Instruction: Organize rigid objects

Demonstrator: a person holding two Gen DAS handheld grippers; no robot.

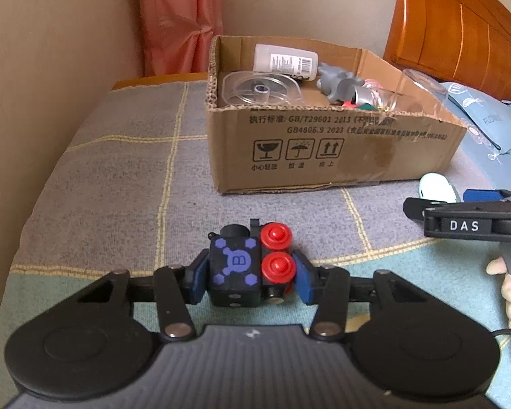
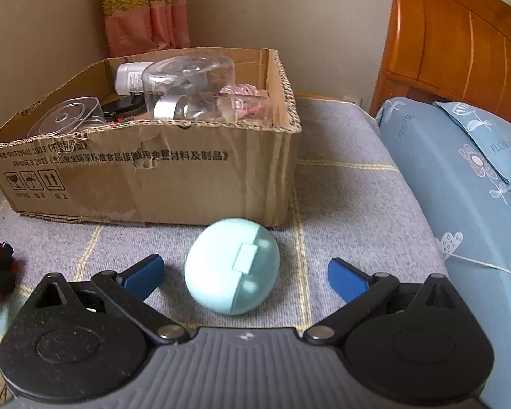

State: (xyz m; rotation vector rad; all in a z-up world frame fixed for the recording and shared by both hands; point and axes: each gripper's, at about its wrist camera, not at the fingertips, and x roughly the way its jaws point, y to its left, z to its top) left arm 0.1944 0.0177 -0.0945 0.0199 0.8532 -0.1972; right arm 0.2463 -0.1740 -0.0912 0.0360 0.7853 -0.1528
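While the left gripper (image 1: 252,272) clamps the black toy (image 1: 248,266) on the bed (image 1: 102,170), the right gripper (image 2: 245,274) stands open around the mint ball (image 2: 231,266), seemingly not touching it. Both sit near the box (image 1: 323,156).

A grey blanket (image 2: 351,184) crossed by pale yellow lines covers the bed, its weave turning pale green toward the near edge. Along one side lies a blue pillow (image 2: 460,187) printed with flowers and the word "FLOWER", a white cable (image 2: 477,261) trailing across it to a dark plug. Behind the pillow rises a glossy orange-brown wooden headboard (image 2: 460,44) with grooved panels. A salmon-pink curtain (image 1: 177,20) with a gold patterned band hangs in the corner where two beige walls (image 1: 51,51) meet, its folds gathered low just above the mattress edge.
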